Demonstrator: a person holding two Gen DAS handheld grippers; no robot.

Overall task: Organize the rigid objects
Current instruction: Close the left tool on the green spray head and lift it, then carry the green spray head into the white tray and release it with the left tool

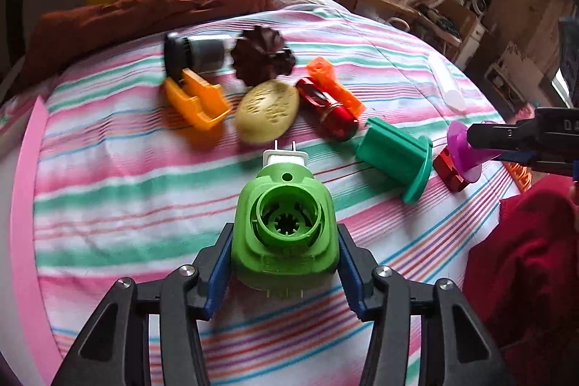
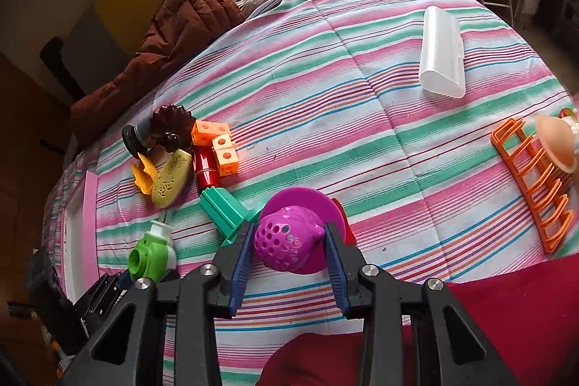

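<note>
Green plug part (image 1: 286, 223) clamped in L gripper (image 1: 286, 272); R gripper (image 2: 289, 254) clamps purple strainer (image 2: 289, 237), prob. near bedspread (image 2: 362, 140) edge.

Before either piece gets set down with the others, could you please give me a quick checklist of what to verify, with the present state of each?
1. Left gripper shut on the green plug-in device, pads on both sides: ok.
2. Right gripper shut on the purple perforated piece: ok.
3. Bare striped bedspread between the green device and the yellow oval soap dish: ok.
4. Purple piece apart from the teal flanged piece and the red block: not ok, both sit right beside it.
5. Whether either held piece touches the bedspread: cannot tell.
</note>
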